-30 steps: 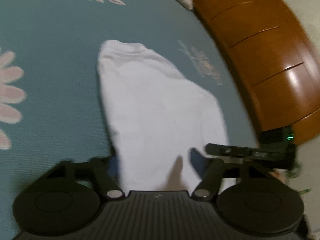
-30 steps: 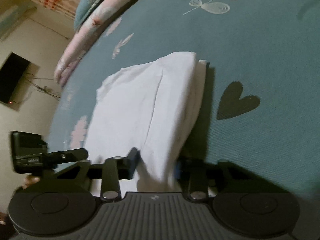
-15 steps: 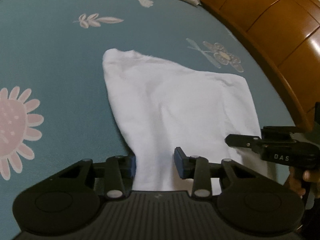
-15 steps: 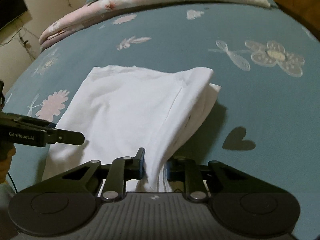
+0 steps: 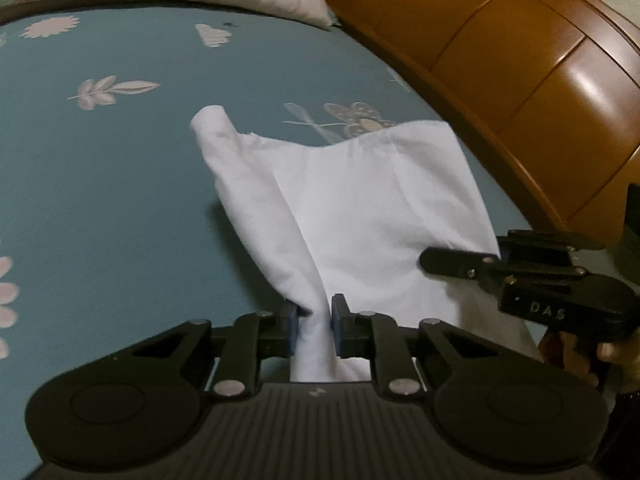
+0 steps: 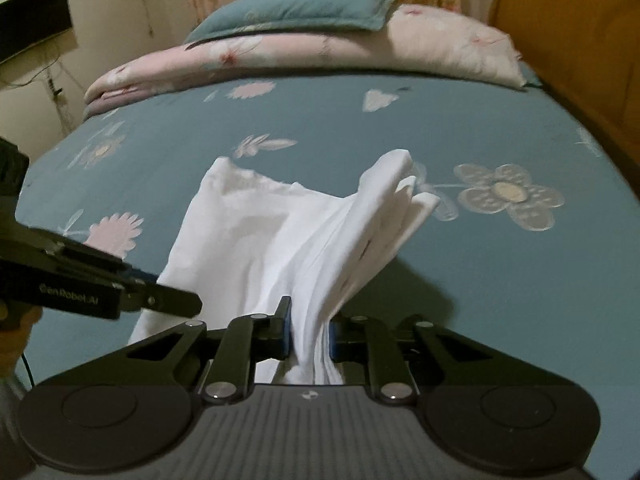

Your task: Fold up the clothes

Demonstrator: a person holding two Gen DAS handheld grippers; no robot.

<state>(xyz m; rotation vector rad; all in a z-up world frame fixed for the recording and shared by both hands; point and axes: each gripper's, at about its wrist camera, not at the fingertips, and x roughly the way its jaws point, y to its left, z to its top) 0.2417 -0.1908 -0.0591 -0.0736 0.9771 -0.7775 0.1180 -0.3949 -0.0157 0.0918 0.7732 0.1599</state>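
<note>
A white garment lies partly folded on the teal flowered bed sheet. Its near edge is lifted off the bed and its far end rests on the sheet. My left gripper has its jaws closing, and the pads pinch a bunched left corner of the cloth. My right gripper is shut on several stacked layers of the same garment at its right corner. Each view shows the other gripper's fingers alongside the cloth, held by a hand.
A wooden headboard runs along the bed's right side. A folded pink floral quilt with a teal pillow on it lies at the far end. A dark screen hangs on the wall at left.
Both grippers have risen and rolled, lifting the garment's near edge off the sheet. The left jaws have narrowed onto the cloth, and the right jaws have tightened on their layers.
</note>
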